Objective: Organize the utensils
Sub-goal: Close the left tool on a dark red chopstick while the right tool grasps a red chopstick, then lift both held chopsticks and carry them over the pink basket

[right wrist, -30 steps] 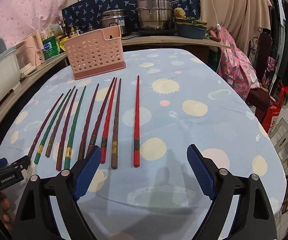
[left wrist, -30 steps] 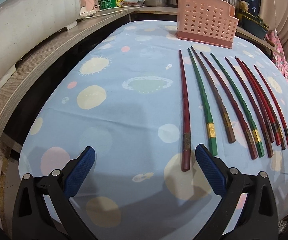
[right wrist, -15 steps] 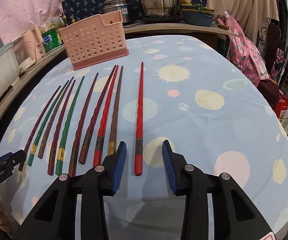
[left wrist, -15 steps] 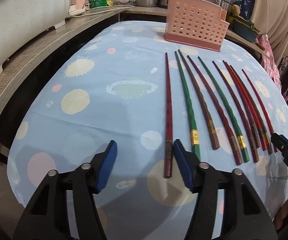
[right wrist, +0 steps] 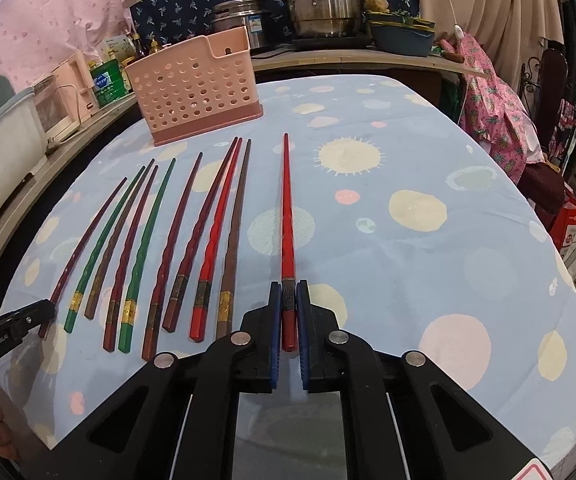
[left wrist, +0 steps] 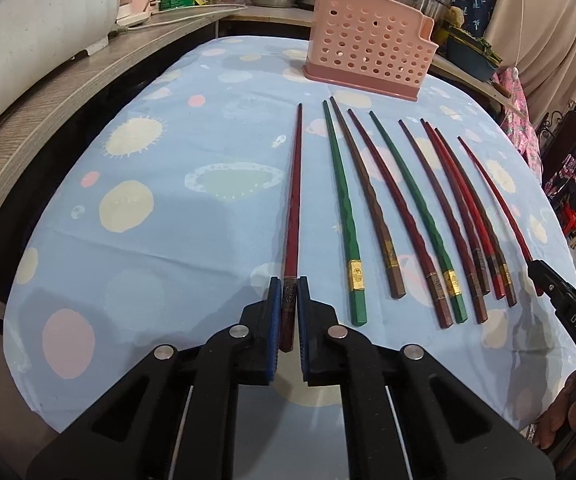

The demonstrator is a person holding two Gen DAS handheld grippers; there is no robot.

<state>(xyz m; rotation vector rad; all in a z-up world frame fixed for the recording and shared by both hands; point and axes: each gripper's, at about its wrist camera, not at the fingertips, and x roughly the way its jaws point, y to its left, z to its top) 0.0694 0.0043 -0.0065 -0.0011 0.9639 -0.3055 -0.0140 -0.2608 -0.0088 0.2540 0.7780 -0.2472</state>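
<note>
My left gripper (left wrist: 286,300) clenches the dark red chopstick (left wrist: 294,208), my right gripper (right wrist: 288,304) the bright red chopstick (right wrist: 287,216) — both flat on the bench; next, lift toward the pink perforated plastic holder (right wrist: 197,84).

Table (left wrist: 147,264) in dotted blue cloth, chopsticks (left wrist: 416,216), pink holder (left wrist: 368,60)

Bright, sharp — fisheye-bent edges

The left gripper (left wrist: 288,308) clamps the dark red chopstick (left wrist: 294,208); 8 more chopsticks lie beside it.
</note>
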